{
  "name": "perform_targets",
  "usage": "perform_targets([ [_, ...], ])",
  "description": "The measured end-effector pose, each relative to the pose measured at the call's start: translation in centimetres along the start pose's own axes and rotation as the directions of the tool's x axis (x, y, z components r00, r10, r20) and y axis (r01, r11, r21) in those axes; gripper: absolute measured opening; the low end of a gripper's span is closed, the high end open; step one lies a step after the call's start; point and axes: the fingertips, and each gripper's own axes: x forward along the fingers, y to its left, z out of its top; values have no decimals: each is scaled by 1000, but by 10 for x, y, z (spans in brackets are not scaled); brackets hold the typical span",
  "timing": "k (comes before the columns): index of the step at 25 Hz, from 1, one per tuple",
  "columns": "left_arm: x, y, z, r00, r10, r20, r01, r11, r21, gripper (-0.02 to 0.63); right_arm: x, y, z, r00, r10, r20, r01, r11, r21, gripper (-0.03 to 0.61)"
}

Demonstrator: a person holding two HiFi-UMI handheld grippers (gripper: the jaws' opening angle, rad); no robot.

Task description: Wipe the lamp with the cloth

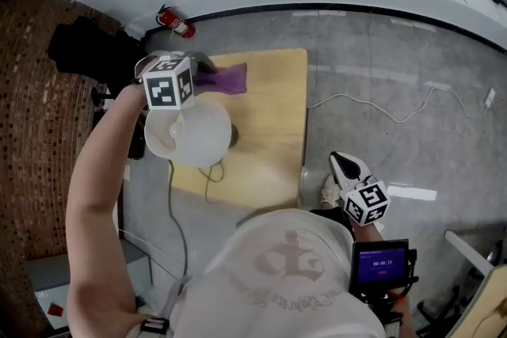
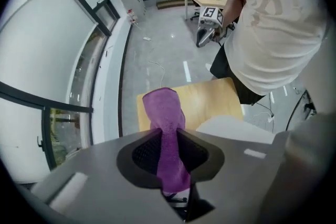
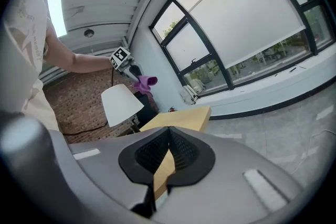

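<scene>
My left gripper pinches the purple cloth between its jaws, just above the white lamp on the wooden table. My right gripper, well apart, is closed and empty.

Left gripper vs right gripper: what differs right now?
The left gripper is clamped on the purple cloth; the right gripper is shut on nothing. The left gripper hangs over the lamp shade, pointing down; the right gripper sits off the table, roughly level. Both carry marker cubes.
</scene>
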Motion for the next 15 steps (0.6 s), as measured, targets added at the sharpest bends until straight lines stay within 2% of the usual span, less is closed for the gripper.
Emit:
perform_targets([
  [3,-39,-11,7,999,38,-1,-38,999,17,77,14,6,5,998,63,-8,-64,998,-24,14],
  [7,-73,-41,-3,999,35,-37,-34,999,34,77,23,23,6,993,118,-21,-119,992,-43,14],
  [11,-89,-75,-12,997,14,-81,-11,999,40,77,25,32,1,989,141,-40,-142,989,-47,14],
  [15,-87,-100,-21,989,-36,-144,44,998,55,77,25,31,-1,988,143,-49,-146,988,-52,14],
])
